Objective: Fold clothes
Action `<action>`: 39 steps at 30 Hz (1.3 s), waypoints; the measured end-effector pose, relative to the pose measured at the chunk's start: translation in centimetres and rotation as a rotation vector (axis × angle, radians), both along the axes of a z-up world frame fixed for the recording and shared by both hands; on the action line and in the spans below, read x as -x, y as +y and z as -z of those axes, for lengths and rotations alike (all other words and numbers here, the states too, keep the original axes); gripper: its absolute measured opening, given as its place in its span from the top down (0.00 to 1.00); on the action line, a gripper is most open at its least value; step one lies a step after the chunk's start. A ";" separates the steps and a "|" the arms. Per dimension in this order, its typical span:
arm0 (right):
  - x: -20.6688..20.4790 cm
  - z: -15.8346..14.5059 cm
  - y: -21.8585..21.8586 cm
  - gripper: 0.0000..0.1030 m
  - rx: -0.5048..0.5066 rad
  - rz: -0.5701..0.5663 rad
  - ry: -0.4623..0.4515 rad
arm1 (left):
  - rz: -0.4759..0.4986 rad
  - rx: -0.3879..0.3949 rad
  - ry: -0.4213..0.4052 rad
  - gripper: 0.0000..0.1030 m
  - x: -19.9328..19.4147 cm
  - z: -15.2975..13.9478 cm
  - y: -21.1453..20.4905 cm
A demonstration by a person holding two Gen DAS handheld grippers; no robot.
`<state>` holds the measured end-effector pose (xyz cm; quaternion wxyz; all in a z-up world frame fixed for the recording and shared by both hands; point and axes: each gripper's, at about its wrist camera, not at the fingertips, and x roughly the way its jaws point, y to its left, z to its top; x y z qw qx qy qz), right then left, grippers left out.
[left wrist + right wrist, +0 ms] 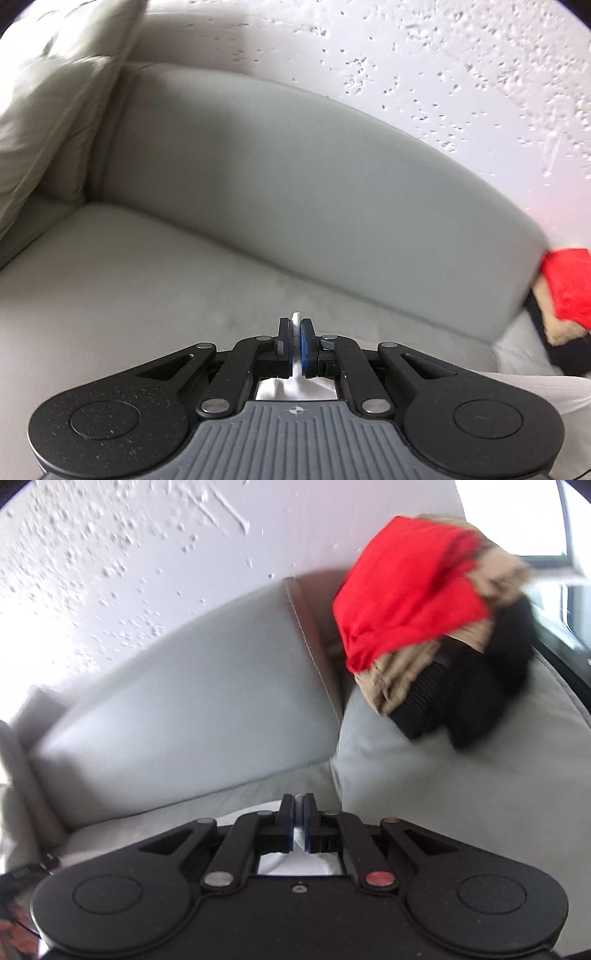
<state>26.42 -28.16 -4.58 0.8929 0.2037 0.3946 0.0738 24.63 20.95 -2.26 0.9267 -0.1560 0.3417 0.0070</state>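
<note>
Both tools are clamped nearly closed on white cloth. The left tool (298, 345) pinches a thin fold of the white garment (295, 391) between its pads, and the right tool (298, 825) grips another part of it (295, 864); most of the garment hangs below the tools, out of view, so its shape cannot be told. Both are held above the sofa (147, 288) seat, facing the back cushion (295, 184). A pile (424, 627) of red, tan and black clothes sits on a cushion (443, 782) at the sofa's right end, with a pillow (48, 110) at the left end.

The step looks like spreading the garment for a fold. Keep both grips firm, hold the tools level and apart so the edge is taut, then lower it flat onto the open seat, well clear of the pile.
</note>
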 end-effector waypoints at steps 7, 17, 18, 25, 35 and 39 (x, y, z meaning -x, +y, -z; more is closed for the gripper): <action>12.6 -1.4 -3.9 0.96 -0.091 0.064 0.071 | -0.021 -0.026 0.094 0.96 13.6 1.6 -1.8; 20.2 4.5 -4.6 0.96 -0.088 0.160 0.177 | -0.055 -0.154 0.186 0.96 20.0 6.1 -3.5; 20.6 3.9 -4.7 0.96 -0.093 0.160 0.158 | -0.055 -0.157 0.165 0.96 20.3 5.2 -3.2; 21.0 4.3 -4.2 0.96 0.007 0.140 0.148 | -0.050 -0.246 0.206 0.96 18.8 5.9 -3.2; 22.1 4.2 -4.5 0.83 -0.008 0.096 0.212 | -0.019 -0.323 0.249 0.86 21.5 6.1 -3.2; 23.6 1.2 -3.9 0.60 -0.063 0.016 0.134 | 0.073 -0.352 0.152 0.82 24.1 2.9 -4.1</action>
